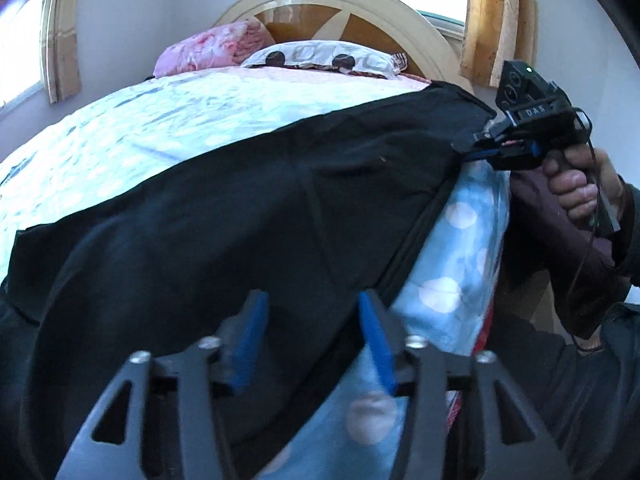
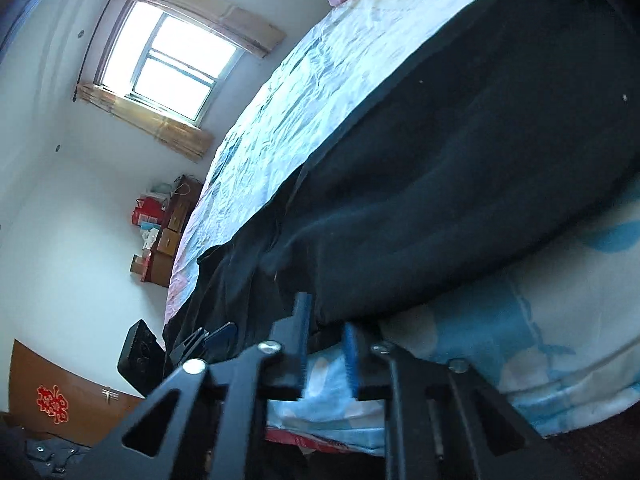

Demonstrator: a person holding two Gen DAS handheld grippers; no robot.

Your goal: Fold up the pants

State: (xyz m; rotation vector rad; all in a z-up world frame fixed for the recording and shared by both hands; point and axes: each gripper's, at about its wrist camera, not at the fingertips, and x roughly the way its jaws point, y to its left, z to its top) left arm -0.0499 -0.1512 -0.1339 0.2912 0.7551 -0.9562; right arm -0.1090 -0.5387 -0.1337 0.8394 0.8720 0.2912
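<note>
Right tongs (image 2: 326, 344) pinching the black pants (image 1: 280, 200) at the bed (image 1: 120, 120) edge, left tongs (image 1: 314, 320) spread; thin bite, hem might slip.

Spread along the near edge of the bed (image 1: 120, 120), the pants (image 1: 240, 208), hanging partly over its side. Far behind them, against the headboard (image 1: 304, 0), a pillow (image 1: 320, 56) with a folded quilt (image 1: 208, 50) just left. Right tongs (image 1: 476, 138) at the pants' right corner, left tongs (image 1: 312, 344) at the near hem.
</note>
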